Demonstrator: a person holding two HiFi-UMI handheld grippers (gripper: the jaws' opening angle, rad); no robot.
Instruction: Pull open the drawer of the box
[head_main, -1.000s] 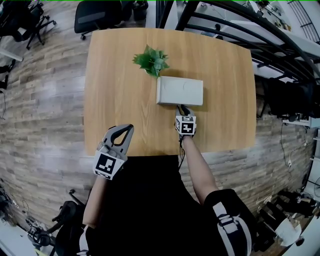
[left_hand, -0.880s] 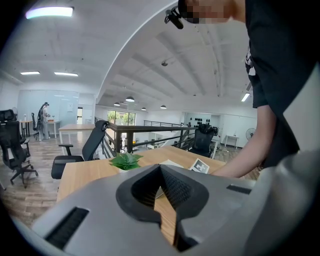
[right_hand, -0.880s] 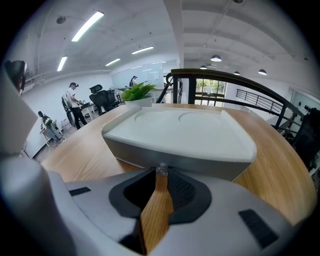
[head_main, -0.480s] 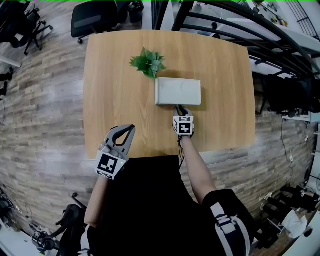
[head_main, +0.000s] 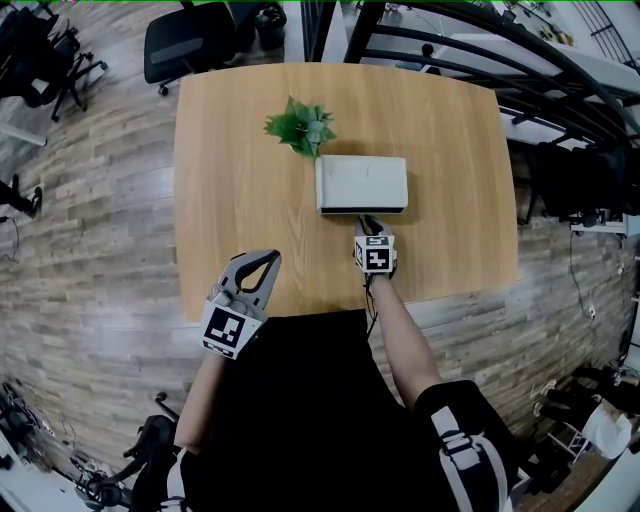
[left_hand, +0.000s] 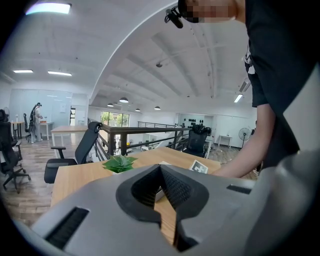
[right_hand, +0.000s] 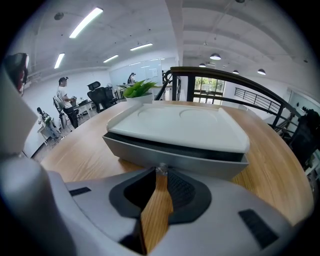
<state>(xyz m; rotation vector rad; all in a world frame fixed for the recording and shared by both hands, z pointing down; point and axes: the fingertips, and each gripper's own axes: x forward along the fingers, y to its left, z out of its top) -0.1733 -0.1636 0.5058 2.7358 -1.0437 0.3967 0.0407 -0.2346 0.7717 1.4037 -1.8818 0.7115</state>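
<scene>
A flat white box (head_main: 361, 182) lies mid-table. Its grey drawer (right_hand: 170, 155) stands a little way out of the front, with a dark gap under the lid. In the right gripper view the box (right_hand: 185, 125) fills the middle, and the drawer's small metal knob (right_hand: 161, 169) is pinched between the jaw tips. My right gripper (head_main: 368, 220) is at the drawer front, shut on that knob. My left gripper (head_main: 268, 258) hovers over the table's near edge to the left of the box, shut with nothing in it; in its own view the tips (left_hand: 160, 169) meet.
A small green potted plant (head_main: 303, 126) stands just behind the box's left corner. The wooden table (head_main: 240, 190) is bare to the left and right of the box. An office chair (head_main: 190, 40) and a black railing (head_main: 480, 50) stand beyond the far edge.
The right gripper has drawn back slightly toward me with the knob, and a dark gap now shows along the box front. The left gripper stays shut by the near edge.
</scene>
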